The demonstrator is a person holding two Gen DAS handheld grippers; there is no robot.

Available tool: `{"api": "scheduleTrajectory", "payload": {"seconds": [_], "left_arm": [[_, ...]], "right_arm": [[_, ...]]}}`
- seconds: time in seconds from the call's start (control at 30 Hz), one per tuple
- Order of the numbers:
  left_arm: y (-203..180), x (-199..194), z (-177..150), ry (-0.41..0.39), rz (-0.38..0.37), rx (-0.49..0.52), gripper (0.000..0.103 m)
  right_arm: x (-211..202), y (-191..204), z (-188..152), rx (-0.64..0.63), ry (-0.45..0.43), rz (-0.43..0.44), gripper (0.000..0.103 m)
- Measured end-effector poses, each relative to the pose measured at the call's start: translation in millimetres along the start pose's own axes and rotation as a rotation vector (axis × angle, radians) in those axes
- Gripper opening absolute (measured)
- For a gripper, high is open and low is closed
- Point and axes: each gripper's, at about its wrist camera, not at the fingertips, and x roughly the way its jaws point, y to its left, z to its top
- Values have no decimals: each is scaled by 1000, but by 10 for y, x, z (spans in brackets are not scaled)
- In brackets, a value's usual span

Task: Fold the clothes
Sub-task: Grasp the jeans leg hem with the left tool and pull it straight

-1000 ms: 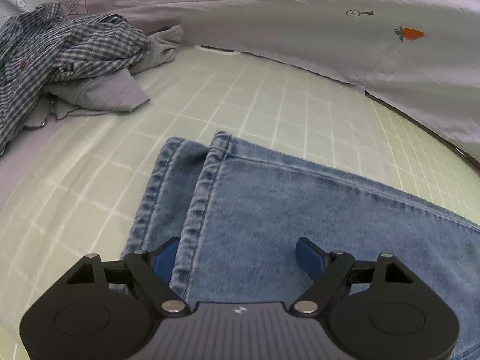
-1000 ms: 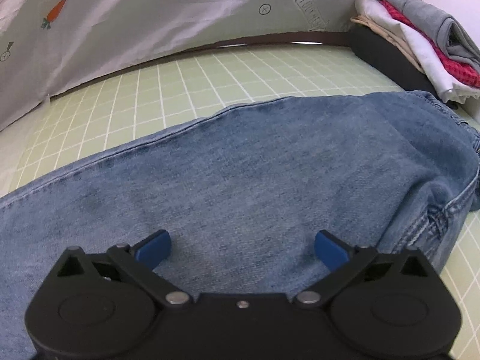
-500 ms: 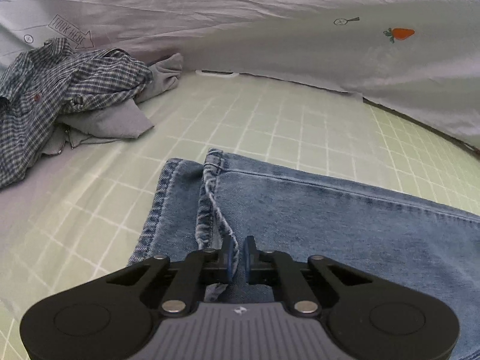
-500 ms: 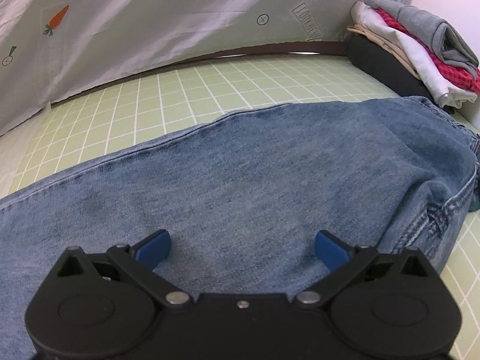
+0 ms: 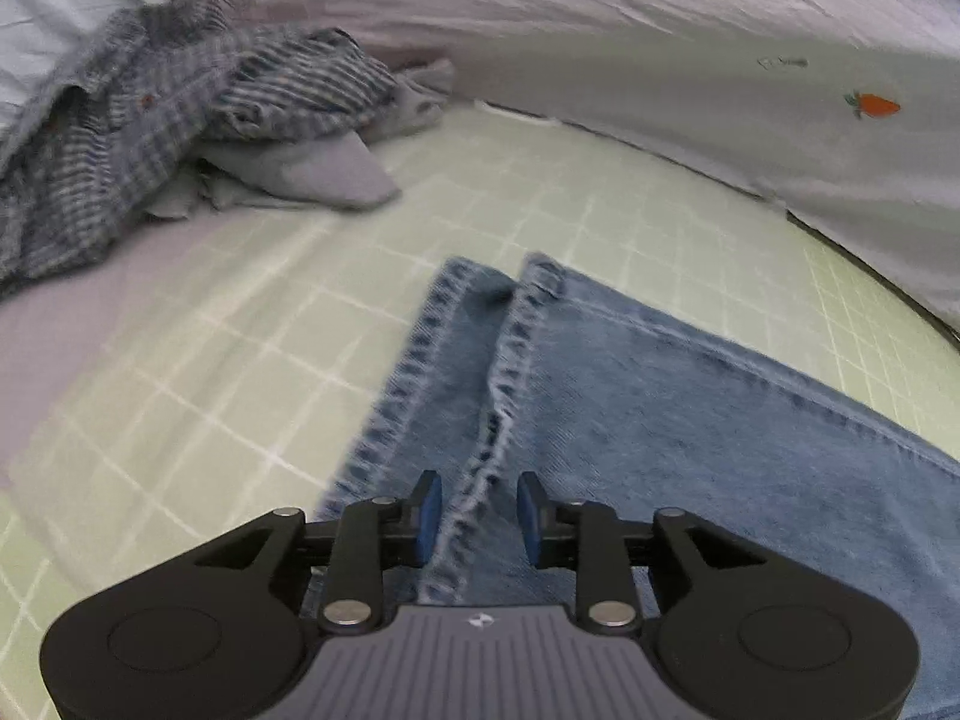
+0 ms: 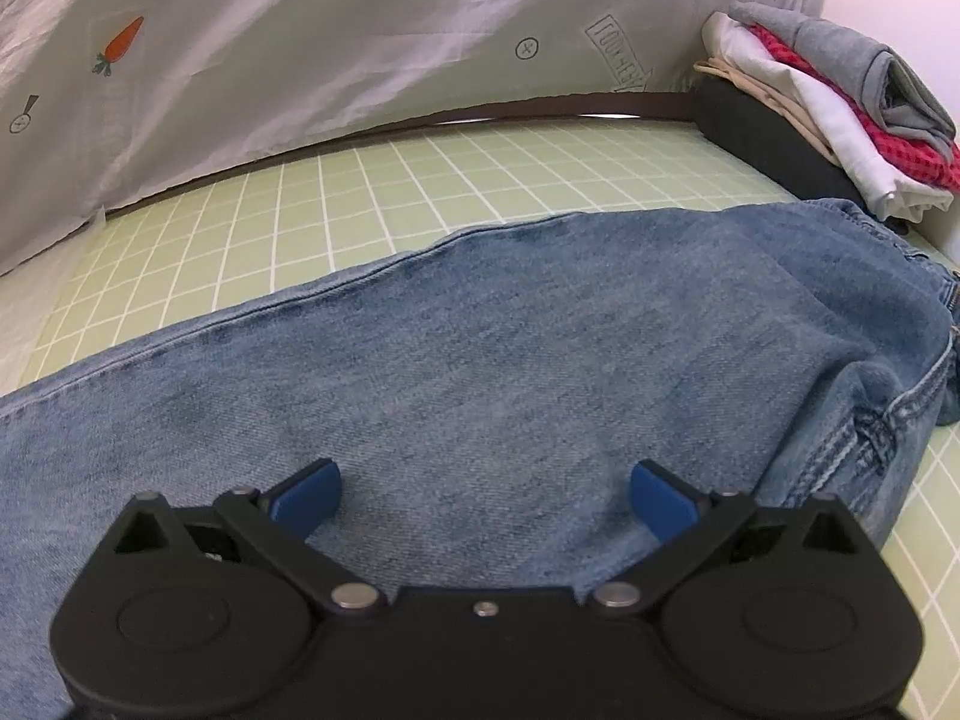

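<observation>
Left hand-held gripper [image 5: 479, 517]: blue pads partly parted, straddling hem seam of jeans [image 5: 690, 420], not clenched on it. Right hand-held gripper [image 6: 483, 495]: released wide, low over denim. Jeans flat on green grid mat [image 5: 240, 348]. Plaid shirt [image 5: 120, 138] heap at 10 o'clock; folded stack [image 6: 840, 96] at 2 o'clock.

Right claw [image 6: 480, 495]: jaws spread wide, blue pads resting low over the jeans [image 6: 480, 324], nothing between them. Jeans lie flat across the green gridded surface [image 6: 372, 180], waistband end toward the right. White printed sheet [image 6: 300, 42] hangs behind. Stack of folded clothes [image 6: 840, 102] sits at far right, beyond the waistband.
</observation>
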Motion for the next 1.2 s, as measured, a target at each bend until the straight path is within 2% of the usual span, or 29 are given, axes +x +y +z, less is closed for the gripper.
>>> {"api": "scheduleTrajectory", "payload": {"seconds": [0.3,0.77,0.83,0.9,1.1,1.2], "left_arm": [[-151,96,27,1,9,89,32],[-153,93,47,7,-3,85,32],[-147,80,46,4,-1,78,29],[-141,67,46,1,0,71,14],[-124,28,44,-7,5,49,11],[-98,-128,76,-52,9,52,11]], "right_arm": [[-6,2,-15,1,-5,-1,103],[-16,0,-26,3,-10,-2,103],[-19,-4,-26,3,-10,-2,103],[-20,-6,-26,2,-10,-1,103],[-18,8,10,6,15,-15,103],[-8,16,87,-9,63,-20,103]]}}
